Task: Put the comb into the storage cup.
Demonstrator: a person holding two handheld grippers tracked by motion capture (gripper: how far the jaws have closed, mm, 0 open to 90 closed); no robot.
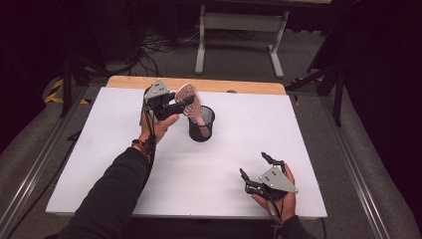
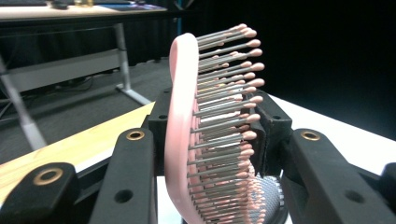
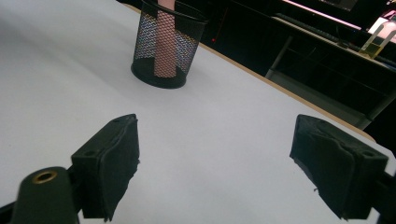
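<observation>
Far left of the high view: white table sheet (image 1: 99, 164) runs nearly to the near-left corner, with a grey floor strip and metal rail beyond its edge. That side of the sheet is bare apart from the person's dark sleeve (image 1: 112, 199) crossing it, so there's free room left of the forearm.

Next over, the left gripper (image 1: 185, 101) sits high near the back edge of the sheet, w/ the wooden table edge (image 1: 199, 84) just behind it. Its jaws are clamped on the head of the pink hairbrush (image 1: 191, 102). In the left gripper view the pads press both sides of the brush (image 2: 187, 140), pink back toward one jaw, bristles toward the other. Brush stands roughly upright, slightly tilted; its handle goes down into the black mesh cup (image 1: 201, 124). The right gripper view shows the pink handle through the mesh (image 3: 164, 44), reaching low inside the cup; can't tell if it touches the bottom.

Cup stands upright approx. mid-sheet, toward the back, well clear of every edge. Open white surface all round it, esp. in front and to the right.

Right side: the right gripper (image 1: 255, 166) rests low near the front-right corner, close to the near edge. Its jaws are spread wide, nothing between them, only bare sheet (image 3: 210, 154). It's well apart from the cup, w/ clear table between.
</observation>
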